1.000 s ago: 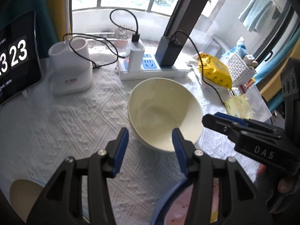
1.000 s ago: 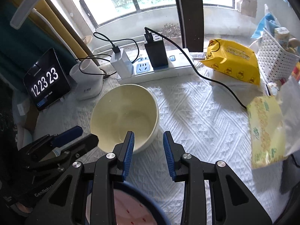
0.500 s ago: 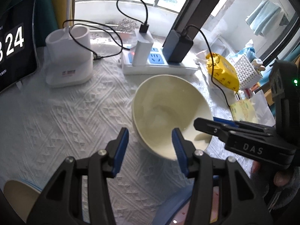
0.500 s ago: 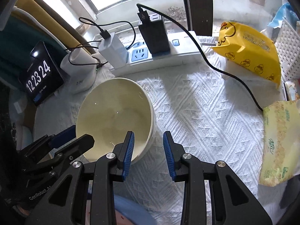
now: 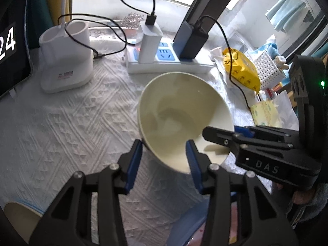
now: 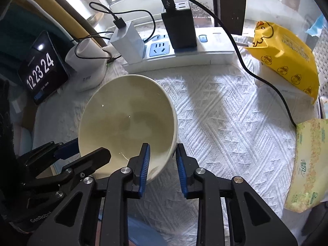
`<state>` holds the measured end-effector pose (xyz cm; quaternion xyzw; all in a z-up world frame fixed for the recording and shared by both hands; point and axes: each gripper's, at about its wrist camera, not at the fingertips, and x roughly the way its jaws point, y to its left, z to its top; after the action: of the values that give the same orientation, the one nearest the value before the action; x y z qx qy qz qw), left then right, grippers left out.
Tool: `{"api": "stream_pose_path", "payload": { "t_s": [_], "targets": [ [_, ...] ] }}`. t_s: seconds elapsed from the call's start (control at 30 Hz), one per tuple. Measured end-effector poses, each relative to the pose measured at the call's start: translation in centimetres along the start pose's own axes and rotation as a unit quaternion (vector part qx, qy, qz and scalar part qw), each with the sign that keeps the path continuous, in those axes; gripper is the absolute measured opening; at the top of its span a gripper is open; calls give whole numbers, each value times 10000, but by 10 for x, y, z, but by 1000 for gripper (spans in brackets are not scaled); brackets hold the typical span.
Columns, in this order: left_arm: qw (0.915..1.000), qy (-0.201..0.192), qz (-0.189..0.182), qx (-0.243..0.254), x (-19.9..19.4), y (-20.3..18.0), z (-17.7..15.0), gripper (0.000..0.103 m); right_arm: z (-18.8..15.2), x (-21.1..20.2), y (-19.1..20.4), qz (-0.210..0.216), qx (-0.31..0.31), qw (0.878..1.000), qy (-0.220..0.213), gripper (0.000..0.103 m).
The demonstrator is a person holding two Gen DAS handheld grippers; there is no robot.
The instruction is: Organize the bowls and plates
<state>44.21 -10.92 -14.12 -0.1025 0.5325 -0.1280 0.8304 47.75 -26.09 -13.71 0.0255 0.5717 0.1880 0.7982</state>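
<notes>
1. On the white textured cloth (image 6: 225, 110), in front of the power strip (image 6: 184, 55), sits the cream bowl (image 6: 127, 121), near the table's middle, tipped slightly in the left wrist view.

2. Left gripper (image 5: 164, 155): its jaws stand apart, straddling the near-left rim of the bowl, one blue pad outside the wall and one over the inside. I cannot tell whether either pad touches yet.

3. Right gripper (image 6: 162, 157): jaws apart as well, bracketing the near-right rim, left pad inside, right pad outside. It does not look clamped.

4. Handling, as a judgement: the bowl looks like glazed ceramic, so stiff, fairly heavy, brittle and slick. The thin rim is the only place narrow enough for these pads; a firm, deep bite on the wall seems wise, since a shallow pinch could let it swing or slide out.

5. At the bottom edge shows a blue-rimmed plate (image 5: 184, 223), perhaps the stacking spot.
</notes>
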Motion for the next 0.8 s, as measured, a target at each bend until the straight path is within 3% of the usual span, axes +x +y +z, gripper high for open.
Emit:
{"api": "stream_pose_path", "payload": {
  "t_s": [0.47, 0.8],
  "targets": [
    [9996, -225, 14, 194, -11, -5, -4, 43, -2, -9, 1, -75, -89, 9996, -253, 27],
    [9982, -496, -99, 334, -35, -17, -8, 43, -9, -38, 3, -140, -126, 9985, -506, 27]
  ]
}}
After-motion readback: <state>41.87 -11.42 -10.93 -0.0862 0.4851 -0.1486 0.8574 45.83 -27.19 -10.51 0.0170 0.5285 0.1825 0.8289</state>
